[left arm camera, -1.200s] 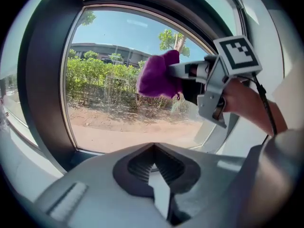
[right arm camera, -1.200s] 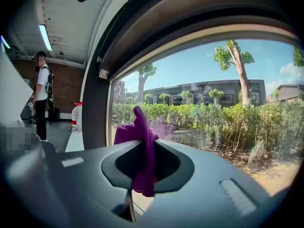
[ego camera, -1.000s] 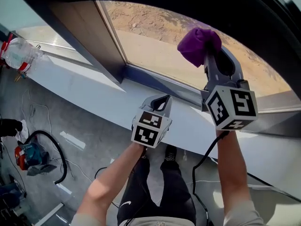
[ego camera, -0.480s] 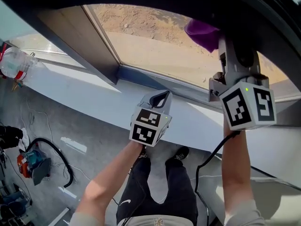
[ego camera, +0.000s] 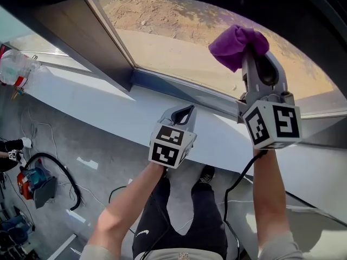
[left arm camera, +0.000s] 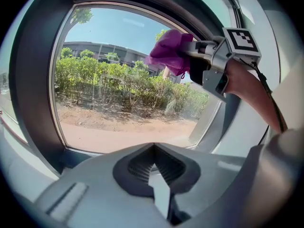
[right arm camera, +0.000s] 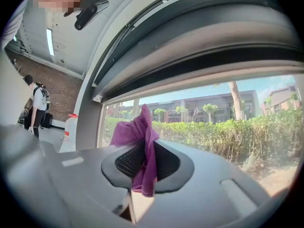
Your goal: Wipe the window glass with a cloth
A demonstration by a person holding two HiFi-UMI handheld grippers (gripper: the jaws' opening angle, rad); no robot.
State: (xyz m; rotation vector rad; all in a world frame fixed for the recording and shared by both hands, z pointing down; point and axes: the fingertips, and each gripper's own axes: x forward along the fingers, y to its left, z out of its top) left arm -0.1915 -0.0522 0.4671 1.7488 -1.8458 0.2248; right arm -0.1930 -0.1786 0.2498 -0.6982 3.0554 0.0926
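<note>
Crumpled purple fabric cloth point(ego camera: 237, 41) bunching in the grey plastic right gripper point(ego camera: 250, 56), black-and-white square markers patterning its rear cube point(ego camera: 272, 124).

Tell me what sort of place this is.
Probably a workshop-like indoor room beside a large window: a power tool and loose cable lie on the grey floor, a brick wall stands behind, and hedges show outside.

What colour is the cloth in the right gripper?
Purple; the cloth shows best in the right gripper view.
</note>
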